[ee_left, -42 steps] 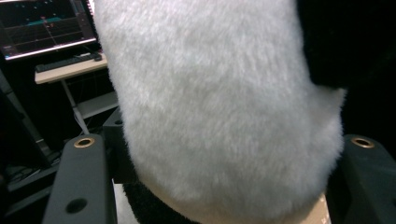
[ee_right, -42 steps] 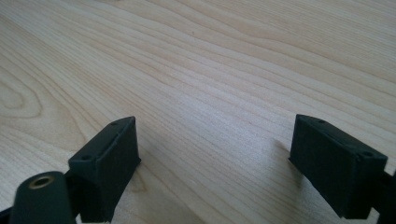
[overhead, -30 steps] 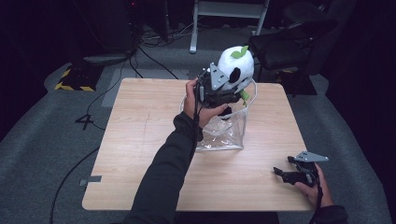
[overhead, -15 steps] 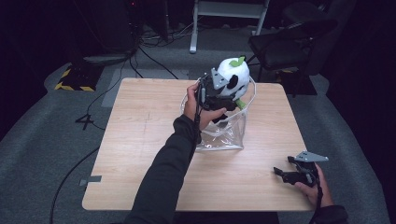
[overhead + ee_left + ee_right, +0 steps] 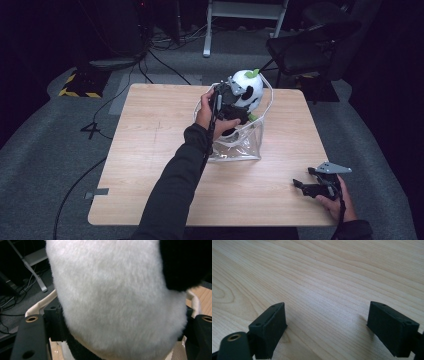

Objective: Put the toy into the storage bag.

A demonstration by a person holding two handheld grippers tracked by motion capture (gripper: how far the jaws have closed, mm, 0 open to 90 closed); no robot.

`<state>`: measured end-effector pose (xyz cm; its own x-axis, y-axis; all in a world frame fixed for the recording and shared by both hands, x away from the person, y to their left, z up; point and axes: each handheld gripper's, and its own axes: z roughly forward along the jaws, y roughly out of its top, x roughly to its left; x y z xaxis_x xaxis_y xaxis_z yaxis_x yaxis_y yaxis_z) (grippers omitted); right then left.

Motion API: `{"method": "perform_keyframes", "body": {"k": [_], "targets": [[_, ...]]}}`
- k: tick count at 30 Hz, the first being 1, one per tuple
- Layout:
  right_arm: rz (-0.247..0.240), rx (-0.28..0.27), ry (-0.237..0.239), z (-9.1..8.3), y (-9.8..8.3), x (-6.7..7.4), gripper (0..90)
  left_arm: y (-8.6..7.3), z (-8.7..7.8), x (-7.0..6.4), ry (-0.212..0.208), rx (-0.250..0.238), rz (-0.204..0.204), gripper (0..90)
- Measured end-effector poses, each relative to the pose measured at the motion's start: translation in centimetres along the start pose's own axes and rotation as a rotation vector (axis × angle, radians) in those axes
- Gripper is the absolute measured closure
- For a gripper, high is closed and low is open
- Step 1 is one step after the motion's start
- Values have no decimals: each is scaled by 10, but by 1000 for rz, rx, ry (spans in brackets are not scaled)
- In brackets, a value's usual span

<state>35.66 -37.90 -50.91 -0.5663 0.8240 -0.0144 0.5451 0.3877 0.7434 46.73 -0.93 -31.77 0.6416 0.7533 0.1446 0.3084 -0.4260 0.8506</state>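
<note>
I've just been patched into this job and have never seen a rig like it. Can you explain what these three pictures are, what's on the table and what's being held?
No robot arm here: a person holds a two-jaw hand tool in each hand. The wide picture is from a fixed camera above the person's side of the wooden table. The other two come from cameras riding on the tools, looking along their black jaws.

On the table stands a clear plastic bag with pale handles. The left gripper has a white-and-black plush panda between its jaws at the bag's mouth; the left gripper view is mostly its fur. Those jaws have just been opening, and I can't tell whether they still pinch it.

The right gripper waits near the table's right front corner, jaws wide apart over bare wood.
</note>
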Motion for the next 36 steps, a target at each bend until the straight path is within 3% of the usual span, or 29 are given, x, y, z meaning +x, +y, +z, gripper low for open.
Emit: {"method": "perform_keyframes", "body": {"k": [18,21,25,30,32,36], "targets": [[0,0,0,0,0,0,154,-5,11,-1,-4,103,-7,197],[0,0,0,0,0,0,154,-5,14,0,-1,147,-16,186],[0,0,0,0,0,0,154,-5,15,1,-6,154,-23,175],[0,0,0,0,0,0,154,-4,15,1,5,126,-36,187],[-1,0,0,0,0,0,154,-3,15,-1,10,113,-23,196],[0,0,0,0,0,0,154,-1,21,-4,12,138,-11,202]]}}
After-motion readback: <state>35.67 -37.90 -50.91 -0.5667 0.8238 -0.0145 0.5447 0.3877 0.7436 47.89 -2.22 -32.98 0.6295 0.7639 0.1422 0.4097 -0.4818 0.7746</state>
